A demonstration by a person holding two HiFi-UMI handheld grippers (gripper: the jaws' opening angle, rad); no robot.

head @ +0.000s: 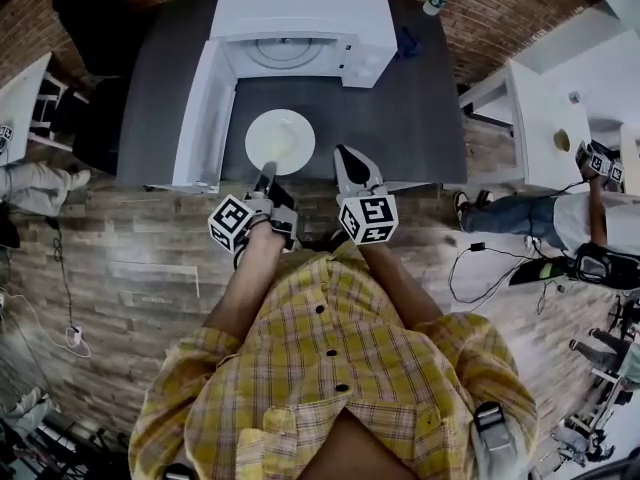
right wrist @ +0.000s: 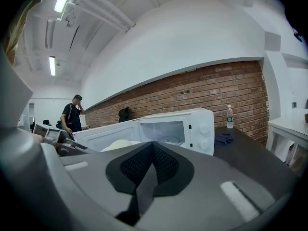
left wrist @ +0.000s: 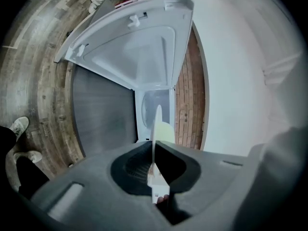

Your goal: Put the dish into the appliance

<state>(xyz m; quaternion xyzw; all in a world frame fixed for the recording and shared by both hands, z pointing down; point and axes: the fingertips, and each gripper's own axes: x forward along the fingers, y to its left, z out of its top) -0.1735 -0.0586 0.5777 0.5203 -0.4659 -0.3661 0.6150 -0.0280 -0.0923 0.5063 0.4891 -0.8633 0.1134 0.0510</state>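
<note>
The left gripper pinches the near rim of the white plate, held over the dark table just before the open microwave. Its own view shows the plate edge-on between the pads. The right gripper hovers beside it, jaws together and empty. Its view adds a person standing far behind.

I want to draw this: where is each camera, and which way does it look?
Head view: on the person's head, facing steeply down at microwave and plate; shows arms, shirt, left tongs, right tongs.
Left gripper view: on the left tongs, facing the open microwave; shows them shut on the plate.
Right gripper view: on the right tongs, facing microwave and brick wall; shows them shut, empty.
All share the microwave.
</note>
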